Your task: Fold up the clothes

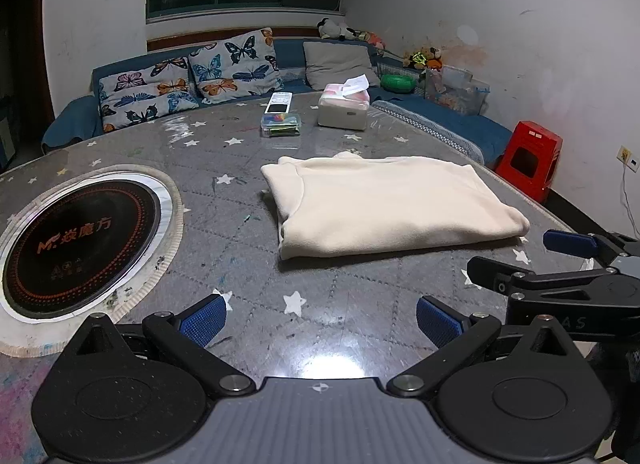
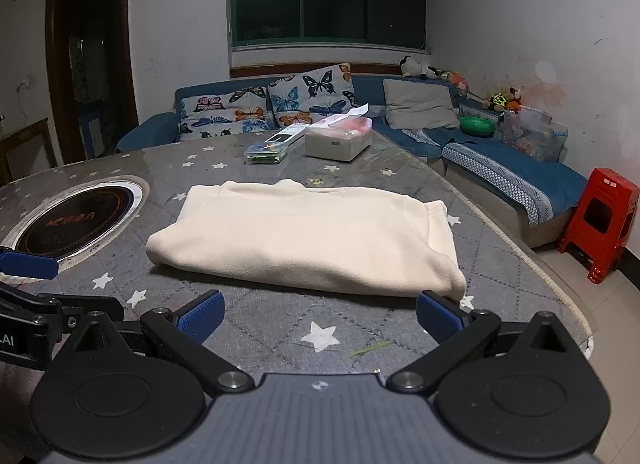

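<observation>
folded garment point(image 2: 304, 236) on table point(image 2: 256, 328), tissue box point(image 2: 338, 139) behind

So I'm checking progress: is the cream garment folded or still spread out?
Folded: the cream garment lies as a compact layered rectangle on the table, both grippers open and clear.

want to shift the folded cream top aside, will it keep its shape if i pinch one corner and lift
Probably not: the cream top looks like soft fleece in loose layers, so a corner pinch would likely let it droop and unfold. Sliding it across the glossy table seems safer, though the layers may shear.
</observation>
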A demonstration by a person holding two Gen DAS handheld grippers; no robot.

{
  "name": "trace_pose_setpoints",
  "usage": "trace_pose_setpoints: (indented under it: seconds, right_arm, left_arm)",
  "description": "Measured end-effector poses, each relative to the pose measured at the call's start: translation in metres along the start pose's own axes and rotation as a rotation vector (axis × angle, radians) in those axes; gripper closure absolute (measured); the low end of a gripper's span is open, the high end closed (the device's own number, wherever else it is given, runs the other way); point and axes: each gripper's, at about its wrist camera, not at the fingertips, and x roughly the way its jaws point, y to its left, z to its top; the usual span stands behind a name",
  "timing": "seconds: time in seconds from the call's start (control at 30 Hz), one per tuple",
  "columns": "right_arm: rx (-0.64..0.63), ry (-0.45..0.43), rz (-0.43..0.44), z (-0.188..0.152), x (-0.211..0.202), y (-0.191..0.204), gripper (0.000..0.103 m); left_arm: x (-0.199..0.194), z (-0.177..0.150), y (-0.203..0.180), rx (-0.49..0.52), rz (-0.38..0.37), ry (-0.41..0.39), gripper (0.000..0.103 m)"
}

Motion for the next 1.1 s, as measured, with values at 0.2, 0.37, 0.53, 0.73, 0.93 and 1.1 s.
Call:
trace_pose_setpoints:
  seconds: [0.2, 0.37, 0.53, 0.73, 0.93, 1.1]
  right_arm:
    - [0.010, -0.014, -0.005, -0.001, -0.007, -0.001, 0.000]
    - [0.017, -0.025, -0.001, -0.001, -0.012, 0.000, 0.000]
    - [0.022, -0.028, 0.002, -0.002, -0.014, 0.001, 0.000]
    - [0.026, -0.030, 0.005, -0.002, -0.016, 0.001, 0.000]
    - [0.032, -0.028, 0.003, 0.002, -0.011, 0.000, 0.000]
    - [0.043, -0.019, 0.001, 0.004, -0.004, -0.002, 0.000]
  left_arm:
    - [-0.005, -0.002, -0.004, 0.009, -0.001, -0.008, 0.000]
    - [-0.007, -0.002, -0.008, 0.020, 0.005, -0.013, 0.000]
    - [-0.010, -0.001, -0.010, 0.027, 0.009, -0.019, 0.000]
    - [-0.010, 0.003, -0.010, 0.030, 0.013, -0.027, 0.000]
    - [-0.004, 0.009, -0.009, 0.037, 0.020, -0.025, 0.000]
    - [0.004, 0.014, -0.007, 0.040, 0.027, -0.017, 0.000]
